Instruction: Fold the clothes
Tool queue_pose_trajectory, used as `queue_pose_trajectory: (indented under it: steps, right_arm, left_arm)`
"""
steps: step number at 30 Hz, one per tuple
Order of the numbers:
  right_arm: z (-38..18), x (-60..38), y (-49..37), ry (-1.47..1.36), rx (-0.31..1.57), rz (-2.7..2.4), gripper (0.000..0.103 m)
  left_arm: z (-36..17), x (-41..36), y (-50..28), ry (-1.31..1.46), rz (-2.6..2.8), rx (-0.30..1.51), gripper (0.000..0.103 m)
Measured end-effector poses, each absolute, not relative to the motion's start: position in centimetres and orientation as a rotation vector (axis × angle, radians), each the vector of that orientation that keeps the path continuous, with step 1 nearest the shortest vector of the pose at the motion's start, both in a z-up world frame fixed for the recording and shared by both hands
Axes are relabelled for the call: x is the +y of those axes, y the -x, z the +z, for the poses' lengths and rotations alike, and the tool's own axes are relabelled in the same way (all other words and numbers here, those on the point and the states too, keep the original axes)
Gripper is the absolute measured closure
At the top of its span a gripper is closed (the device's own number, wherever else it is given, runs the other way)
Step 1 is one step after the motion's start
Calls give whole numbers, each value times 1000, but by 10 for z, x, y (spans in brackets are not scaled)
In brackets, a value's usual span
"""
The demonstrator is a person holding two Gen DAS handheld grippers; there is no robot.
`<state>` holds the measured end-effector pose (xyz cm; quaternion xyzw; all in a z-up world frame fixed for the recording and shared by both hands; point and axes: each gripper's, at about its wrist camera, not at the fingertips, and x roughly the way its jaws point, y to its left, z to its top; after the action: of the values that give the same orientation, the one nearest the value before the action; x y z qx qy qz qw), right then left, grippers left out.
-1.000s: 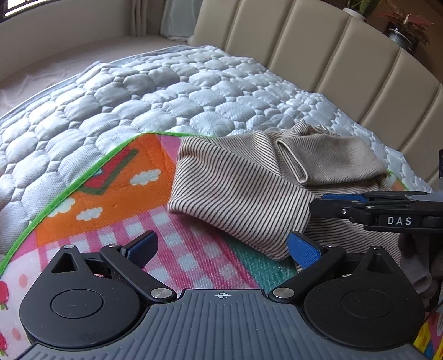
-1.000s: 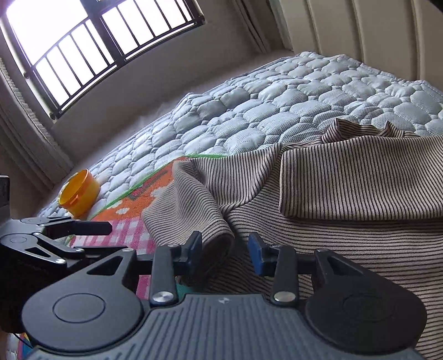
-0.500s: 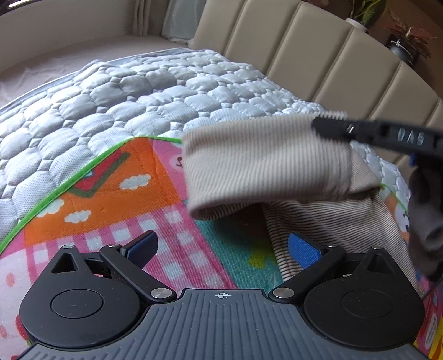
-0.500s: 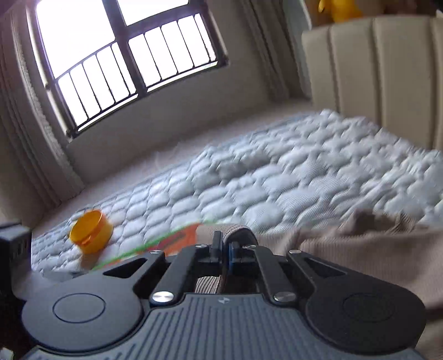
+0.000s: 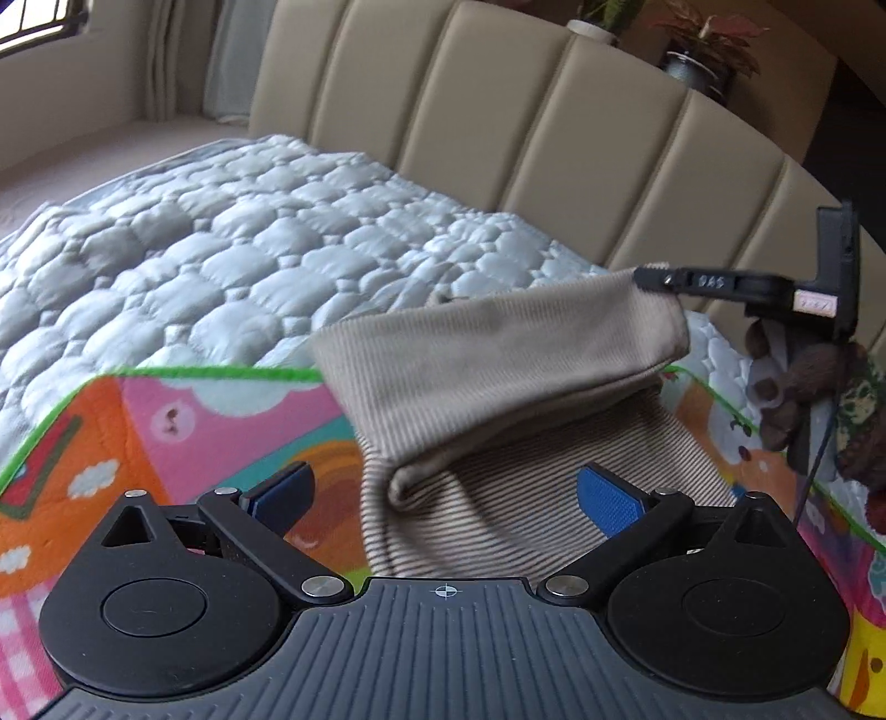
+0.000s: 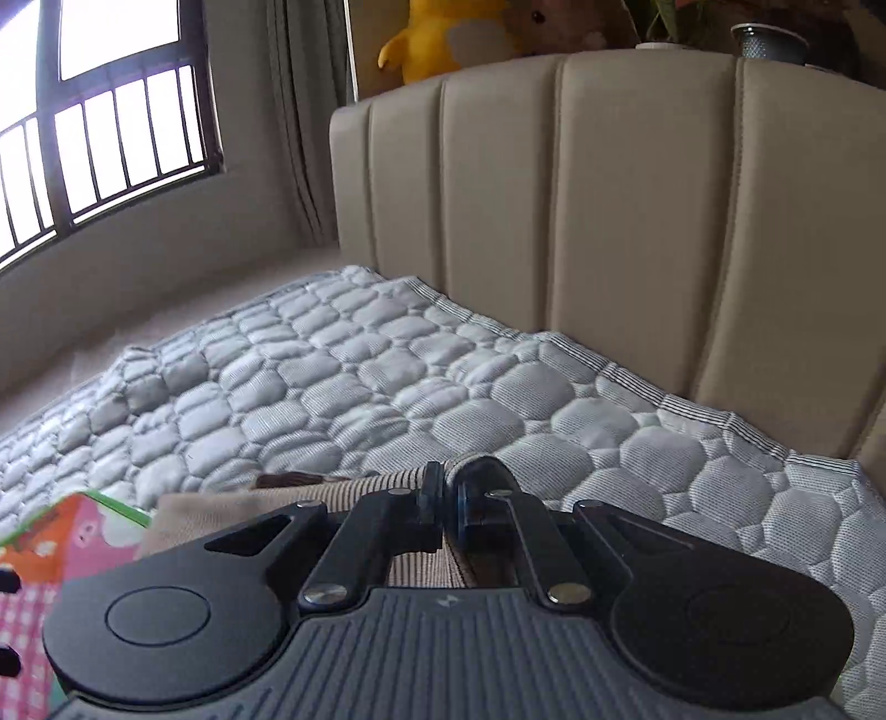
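Note:
A beige striped garment [image 5: 498, 387] lies on a colourful play mat [image 5: 183, 421] on the bed. My right gripper [image 6: 446, 498] is shut on a fold of the garment [image 6: 354, 487] and holds it lifted toward the headboard. It also shows in the left wrist view [image 5: 642, 277], pinching the raised edge at the right. My left gripper [image 5: 443, 493] is open and empty, low over the mat, with the garment's lower striped layer between its blue pads [image 5: 609, 498].
A quilted grey mattress [image 5: 221, 266] spreads beyond the mat. A padded beige headboard [image 6: 609, 221] stands behind. Plush toys [image 5: 803, 399] sit at the right mat edge. A yellow plush [image 6: 437, 39] and plant pots sit on the headboard ledge.
My right gripper shut on the garment's edge, then lifted and carried it up and over toward the headboard. The flap now hangs raised. My left gripper stayed open and shifted slightly.

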<state>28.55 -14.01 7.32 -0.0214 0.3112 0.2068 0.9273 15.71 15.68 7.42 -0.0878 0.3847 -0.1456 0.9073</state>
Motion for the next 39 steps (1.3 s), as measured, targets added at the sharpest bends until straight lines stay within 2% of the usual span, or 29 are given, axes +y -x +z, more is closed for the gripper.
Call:
queue_pose_trajectory:
  steps: [2,4,6,7,9,14,17,30,32,36,39]
  right_arm:
    - [65,-146,-287,63,647,405,97]
    - [62,-148,-283,102,619,380,87]
    - [63,-146,-279,153,558,346,73]
    - [64,-146,-279,167,532,341,70]
    - [66,-149,-278,142,513,381,69]
    - [33,-144,-286,42,706,537,68]
    - [4,-142,-288,81,769,527,68]
    - [-2,-154,-290,-10,774,553,67]
    - [5,-150,-287,22,762,548,67]
    - [39,-136,-281,125,609,609,67]
    - [52,-119,-307,55,641,629,68]
  left_arm:
    - [79,142,-169,174,-327,772,0]
    - [79,126,-183,167,-348,759,0]
    - [76,107,-198,134,-357,749,0]
    - [71,99,-207,120,-345,756,0]
    - [61,83,-225,96,-318,772,0]
    - [14,74,-260,163,-169,941,0]
    - [4,70,-260,109,-154,938,0]
    - [1,63,-270,63,-148,976,0]
    - [5,66,-271,76,-158,985,0]
    - [21,96,-259,256,-235,929,0]
    - [32,121,-249,284,-209,893,0]
